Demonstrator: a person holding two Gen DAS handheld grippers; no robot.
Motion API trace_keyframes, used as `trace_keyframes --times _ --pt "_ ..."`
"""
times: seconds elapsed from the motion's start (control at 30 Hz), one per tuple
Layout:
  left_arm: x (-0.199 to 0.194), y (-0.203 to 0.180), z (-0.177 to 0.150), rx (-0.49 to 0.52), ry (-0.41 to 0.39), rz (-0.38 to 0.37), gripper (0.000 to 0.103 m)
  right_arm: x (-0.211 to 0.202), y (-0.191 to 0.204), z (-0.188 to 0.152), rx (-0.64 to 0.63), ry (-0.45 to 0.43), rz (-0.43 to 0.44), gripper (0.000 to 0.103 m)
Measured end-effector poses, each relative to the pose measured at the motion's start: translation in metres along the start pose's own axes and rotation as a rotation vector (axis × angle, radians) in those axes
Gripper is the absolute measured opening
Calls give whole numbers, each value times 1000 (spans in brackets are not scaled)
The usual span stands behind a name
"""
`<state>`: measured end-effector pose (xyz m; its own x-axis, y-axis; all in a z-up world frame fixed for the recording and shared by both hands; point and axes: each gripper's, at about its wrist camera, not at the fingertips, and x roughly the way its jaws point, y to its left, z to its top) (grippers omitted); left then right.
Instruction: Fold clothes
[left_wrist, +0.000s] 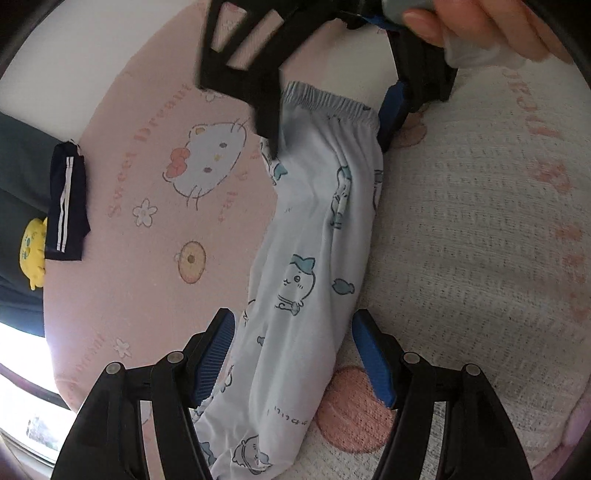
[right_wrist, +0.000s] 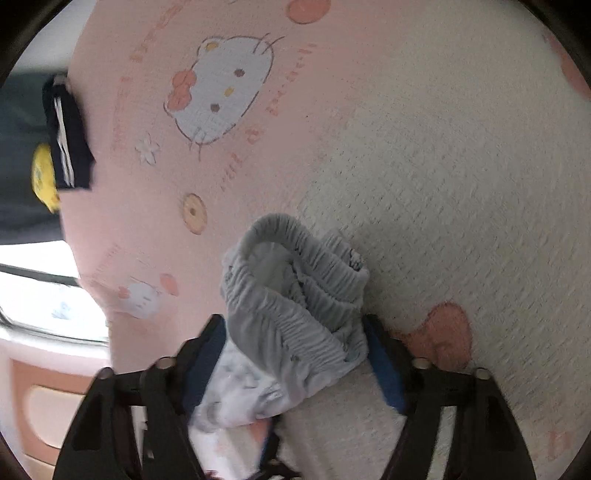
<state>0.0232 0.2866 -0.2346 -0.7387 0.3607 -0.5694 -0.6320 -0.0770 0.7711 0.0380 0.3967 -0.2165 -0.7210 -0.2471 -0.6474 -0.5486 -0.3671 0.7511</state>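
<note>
Light blue cartoon-print pants (left_wrist: 306, 258) lie folded lengthwise on a pink and white Hello Kitty blanket (left_wrist: 147, 236), waistband at the far end. My left gripper (left_wrist: 295, 350) is open, its blue pads on either side of the leg part. My right gripper (left_wrist: 328, 122) is at the far end, open around the waistband. In the right wrist view the elastic waistband (right_wrist: 295, 295) bunches between the wide-set fingers of the right gripper (right_wrist: 295, 354); they do not pinch it.
A folded dark navy garment with white stripes (left_wrist: 66, 206) lies at the blanket's left edge next to a yellow plush toy (left_wrist: 33, 251). It also shows in the right wrist view (right_wrist: 68, 144). The white textured half of the blanket (left_wrist: 480, 240) spreads to the right.
</note>
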Motion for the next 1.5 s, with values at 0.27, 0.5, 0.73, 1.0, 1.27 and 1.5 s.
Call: trace_keyframes --times 0.27,0.5,0.73,1.0,1.27,1.5 --pt "4 -1 5 9 -2 8 64 -10 17 5 -86 4 -35 31" --pt "10 10 15 -91 -3 -46 64 -12 44 7 -164 -5 -23 31" --pt "30 42 7 -378 26 -322 22 -15 54 2 -209 12 -8 31" --pt "32 47 -4 -492 -16 -342 20 -23 81 -14 -397 5 -25 31" --pt "15 79 -24 -654 77 -417 39 -22 113 -25 -538 -33 -93 31" --pt "-2 117 -58 -826 134 -367 63 -24 118 -27 -561 -44 -113 31"
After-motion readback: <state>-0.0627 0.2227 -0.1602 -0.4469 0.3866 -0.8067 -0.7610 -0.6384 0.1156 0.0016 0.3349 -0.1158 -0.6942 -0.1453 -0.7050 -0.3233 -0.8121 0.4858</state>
